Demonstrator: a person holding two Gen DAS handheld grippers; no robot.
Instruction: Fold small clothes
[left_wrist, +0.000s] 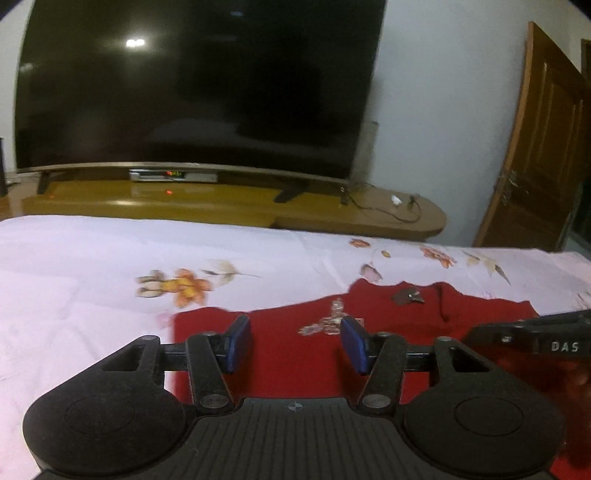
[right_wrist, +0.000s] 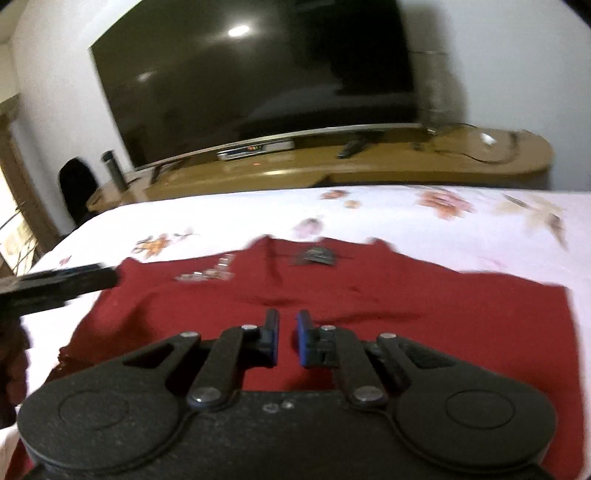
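A small red garment (left_wrist: 295, 354) lies spread on the white flowered bedsheet (left_wrist: 92, 258); it also shows in the right wrist view (right_wrist: 369, 295), with a dark label (right_wrist: 316, 255) near its far edge and a small print (right_wrist: 207, 273) to the left. My left gripper (left_wrist: 295, 345) is open, empty, above the garment's near left part. My right gripper (right_wrist: 287, 341) hangs over the garment's near middle, jaws a narrow gap apart with nothing between them. The right gripper's body shows at the right edge of the left wrist view (left_wrist: 535, 338), and the left gripper's at the left edge of the right wrist view (right_wrist: 59, 286).
Beyond the bed's far edge stands a wooden TV bench (left_wrist: 221, 199) with a large dark TV (left_wrist: 192, 85), a set-top box (left_wrist: 173, 174) and cables (left_wrist: 391, 206). A wooden door (left_wrist: 535, 147) is at the right. A dark chair (right_wrist: 75, 188) stands at the left.
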